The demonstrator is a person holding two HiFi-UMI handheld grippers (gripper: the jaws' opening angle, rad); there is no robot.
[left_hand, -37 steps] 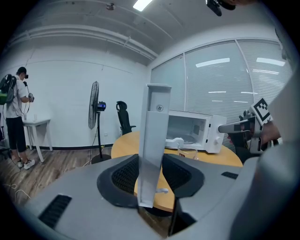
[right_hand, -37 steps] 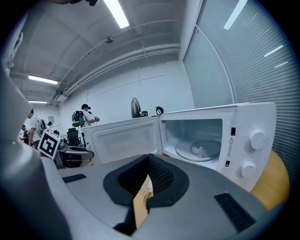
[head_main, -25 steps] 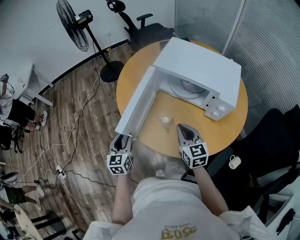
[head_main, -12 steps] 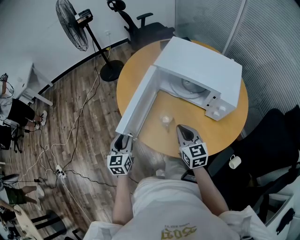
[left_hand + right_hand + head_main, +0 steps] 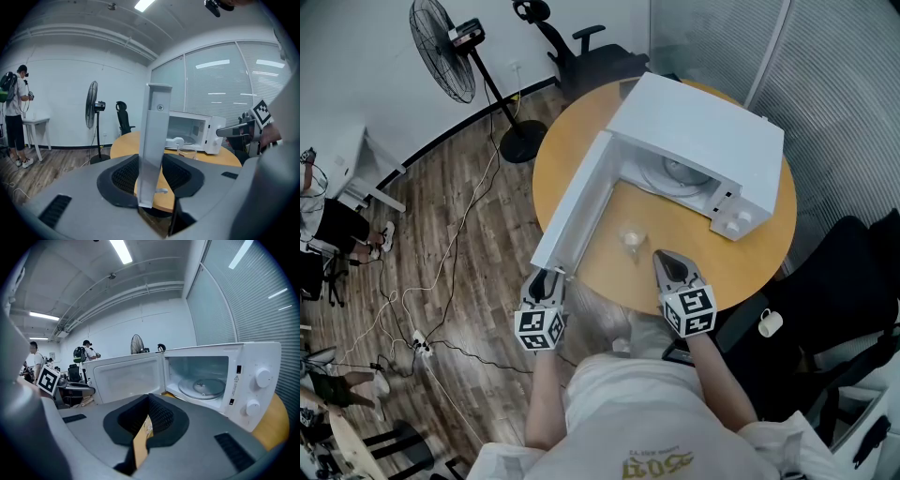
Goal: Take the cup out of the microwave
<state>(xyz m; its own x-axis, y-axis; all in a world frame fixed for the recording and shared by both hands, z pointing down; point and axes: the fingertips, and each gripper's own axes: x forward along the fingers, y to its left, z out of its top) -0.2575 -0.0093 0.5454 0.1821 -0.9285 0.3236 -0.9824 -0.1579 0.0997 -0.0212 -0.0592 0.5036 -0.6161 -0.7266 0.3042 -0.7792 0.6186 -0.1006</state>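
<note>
The white microwave point(image 5: 694, 131) stands on the round wooden table point(image 5: 727, 267) with its door point(image 5: 572, 211) swung wide open. A small clear glass cup point(image 5: 631, 240) stands upright on the table in front of the opening, outside the oven. My left gripper point(image 5: 546, 277) is shut on the free edge of the door point(image 5: 154, 140), whose panel stands between the pads. From there the cup point(image 5: 187, 151) shows beyond the door. My right gripper point(image 5: 666, 261) is shut and empty, just right of the cup. The cavity point(image 5: 201, 376) holds only its glass turntable point(image 5: 202, 386).
A white mug point(image 5: 768, 323) lies by a black chair off the table's right edge. A standing fan point(image 5: 445, 61) and an office chair point(image 5: 581, 52) stand behind the table. Cables point(image 5: 441, 281) trail over the wood floor at left, where a person point(image 5: 14, 117) stands.
</note>
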